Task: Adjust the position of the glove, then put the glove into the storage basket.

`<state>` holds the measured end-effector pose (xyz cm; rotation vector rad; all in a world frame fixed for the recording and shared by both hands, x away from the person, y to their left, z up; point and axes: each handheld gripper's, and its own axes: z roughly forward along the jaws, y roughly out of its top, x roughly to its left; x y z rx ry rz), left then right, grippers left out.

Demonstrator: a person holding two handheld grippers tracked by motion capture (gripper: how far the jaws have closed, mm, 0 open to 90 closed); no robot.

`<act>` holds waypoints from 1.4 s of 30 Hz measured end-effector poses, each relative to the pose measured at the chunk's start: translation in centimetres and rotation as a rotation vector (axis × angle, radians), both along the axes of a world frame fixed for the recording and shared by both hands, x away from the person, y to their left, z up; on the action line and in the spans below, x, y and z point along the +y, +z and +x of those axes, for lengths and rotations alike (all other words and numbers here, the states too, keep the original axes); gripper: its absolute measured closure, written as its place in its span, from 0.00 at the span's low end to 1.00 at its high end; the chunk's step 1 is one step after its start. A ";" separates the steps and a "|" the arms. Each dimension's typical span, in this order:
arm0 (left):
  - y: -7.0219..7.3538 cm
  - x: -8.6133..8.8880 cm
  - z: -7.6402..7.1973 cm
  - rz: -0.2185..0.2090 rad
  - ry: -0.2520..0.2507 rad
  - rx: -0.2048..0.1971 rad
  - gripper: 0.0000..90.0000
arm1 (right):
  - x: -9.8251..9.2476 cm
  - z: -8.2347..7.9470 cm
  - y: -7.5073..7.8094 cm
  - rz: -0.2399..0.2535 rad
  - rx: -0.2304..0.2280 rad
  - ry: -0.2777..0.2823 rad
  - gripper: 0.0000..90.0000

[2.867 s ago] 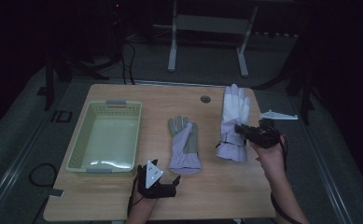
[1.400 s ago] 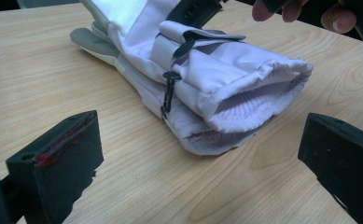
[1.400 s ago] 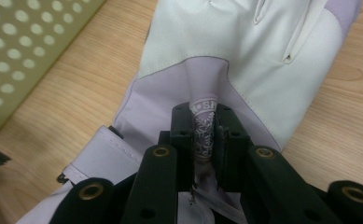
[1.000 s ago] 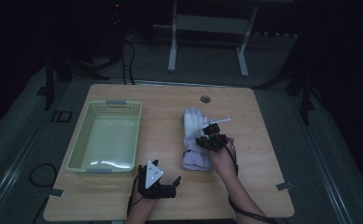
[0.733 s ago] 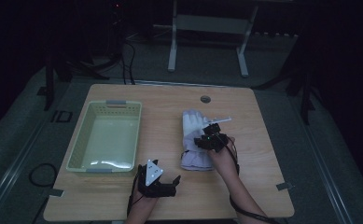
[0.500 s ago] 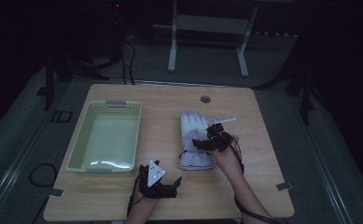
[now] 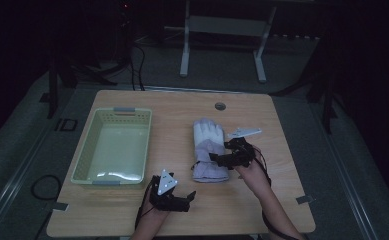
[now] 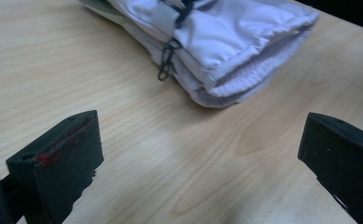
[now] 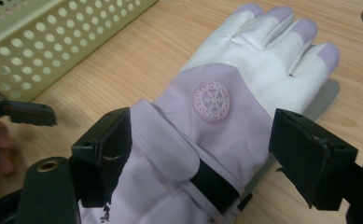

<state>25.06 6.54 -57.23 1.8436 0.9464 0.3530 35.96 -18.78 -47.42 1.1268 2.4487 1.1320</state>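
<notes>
Two pale lilac-and-white gloves (image 7: 209,147) lie stacked, fingers pointing away, at the middle of the wooden table (image 7: 282,200). The top glove (image 9: 226,107) shows a round snowflake badge. My right gripper (image 7: 216,159) hovers at the stack's cuff end. Its jaws have just been opening and stand wide apart (image 9: 207,154), with the cuff below and between them and neither pad pressing on it. My left gripper (image 7: 188,199) rests near the front edge, open and holding nothing (image 8: 198,154). Both cuffs (image 8: 226,42) lie a short way ahead of it.
A pale green perforated basket (image 7: 84,150) stands empty on the table's left half, its wall (image 9: 53,42) close to the gloves. A small round hole (image 7: 220,106) sits near the table's far edge. Beyond the table are dark floor and metal stand legs.
The right-hand glove was carried left and laid on top of the other glove. The right gripper then let go of it, opened wide and drew back slightly. The left gripper stayed put.
</notes>
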 end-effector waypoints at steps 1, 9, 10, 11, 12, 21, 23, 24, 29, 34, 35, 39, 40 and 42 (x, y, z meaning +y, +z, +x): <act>0.0 0.1 0.1 -0.014 -0.012 0.005 0.00 | -0.3 -0.2 0.1 0.007 -0.010 0.014 0.21; 0.8 -0.9 -0.1 0.062 -0.013 -0.035 0.00 | -3.1 -0.8 0.4 0.069 -0.062 0.009 0.20; 0.9 -1.0 0.0 0.061 -0.013 -0.042 0.00 | -3.5 -0.9 0.4 0.072 -0.087 0.014 0.20; 1.1 -1.1 0.1 0.059 -0.014 -0.034 0.00 | -3.8 -1.0 0.5 0.068 -0.127 0.017 0.20; 1.4 -1.1 0.3 0.058 -0.016 -0.028 0.00 | -4.1 -1.1 0.6 0.063 -0.162 0.011 0.20; 4.6 -1.8 2.3 0.016 -0.044 -0.010 0.00 | -5.8 -1.0 0.5 0.093 -0.168 -0.059 0.14; 5.4 -2.0 3.1 0.015 -0.065 0.001 0.00 | -5.8 -1.2 0.6 0.124 -0.182 -0.024 0.14; 5.4 -2.0 3.1 0.015 -0.065 0.001 0.00 | -5.8 -1.2 0.6 0.124 -0.182 -0.024 0.14; 6.5 -2.8 5.4 0.031 -0.090 -0.010 0.00 | -5.4 -0.7 0.6 0.135 -0.170 -0.021 0.13; 6.7 -3.8 7.7 0.059 -0.054 0.065 0.00 | -4.7 0.4 0.3 0.097 -0.165 -0.053 0.25; 6.7 -4.1 7.9 0.077 -0.042 0.075 0.00 | -4.4 0.6 0.0 0.054 -0.205 -0.057 0.29; 6.8 -4.9 8.1 0.107 -0.038 0.099 0.00 | -3.9 1.4 -0.8 0.069 -0.191 -0.069 0.38; 6.5 -4.9 8.1 0.102 -0.041 0.123 0.00 | -3.7 1.7 -1.1 0.074 -0.170 -0.067 0.39; 5.7 -4.8 8.1 0.113 -0.038 0.161 0.00 | -3.4 2.2 -1.8 0.064 -0.137 -0.084 0.40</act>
